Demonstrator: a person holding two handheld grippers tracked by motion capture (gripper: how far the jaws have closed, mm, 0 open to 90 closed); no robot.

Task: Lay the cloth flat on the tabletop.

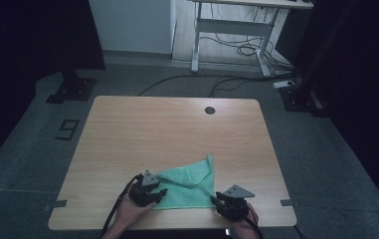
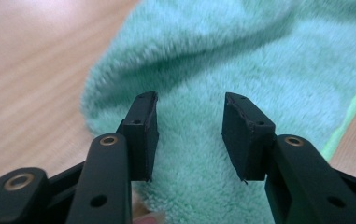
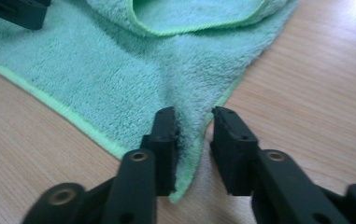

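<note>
Grippers at near table (image 1: 127,124) edge: left gripper (image 2: 190,135) spread over green towel (image 1: 189,186), right gripper (image 3: 193,149) loosely astride its corner, unpinched; risk, corner slipping free on lifting

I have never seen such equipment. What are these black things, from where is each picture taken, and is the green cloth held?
A person holds one two-jaw tool in each hand. The high view looks down on the table: left claw, right claw, and between them a green cloth, partly folded. The other two pictures come from cameras riding on the claws. The left claw stands open over the cloth. The right claw has the cloth's corner between its jaws, with a gap, so it is not gripped.
</note>
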